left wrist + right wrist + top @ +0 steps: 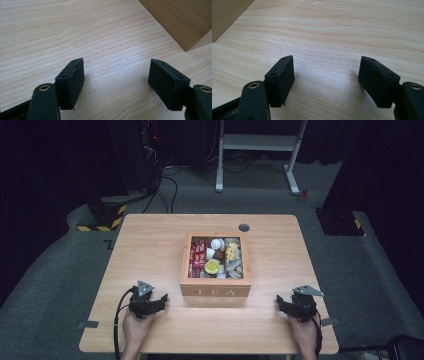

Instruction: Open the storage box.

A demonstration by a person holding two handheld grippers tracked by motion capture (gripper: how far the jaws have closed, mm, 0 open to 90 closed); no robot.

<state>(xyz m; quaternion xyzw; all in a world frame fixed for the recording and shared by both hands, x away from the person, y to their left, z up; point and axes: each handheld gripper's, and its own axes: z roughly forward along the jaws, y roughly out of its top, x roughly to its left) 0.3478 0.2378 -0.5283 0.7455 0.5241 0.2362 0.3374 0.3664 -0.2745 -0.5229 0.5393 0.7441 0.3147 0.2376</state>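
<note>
Grey carpet (60, 280) covers the floor around a rectangular table (150, 245) of pale wood with rounded corners and fine straight grain; the room behind is dark, with a white metal stand frame (257, 150) and a bundle of black cables (162, 190) at the far side. A small round grey grommet (244, 227) sits in the tabletop near its far edge.

Centre of table: an open wooden box (215, 291), square, darker honey-toned wood, with "TEA" lettered on the near wall. Inside, from the high view: red sachets (197, 255) packed upright along the left compartment, small white round pots (216, 244) and a yellow-green round lid (212, 267) in the middle, pale and yellow wrapped items (232, 257) on the right. Finer detail too small to tell.

Left gripper (161, 299) rests low on the table near the front edge, held in the person's left hand (136, 325), well to the left of the box. Its matte black jaws stand wide apart with bare wood between them; in the left gripper view (116, 75) the flat rectangular pads (72, 82) show small screw heads, and a corner of the box (182, 22) is at upper right.

Right gripper (282, 304), in the right hand (304, 327), sits right of the box, jaws likewise spread over bare tabletop (326, 72). Each carries a grey three-cornered plate (144, 288).
</note>
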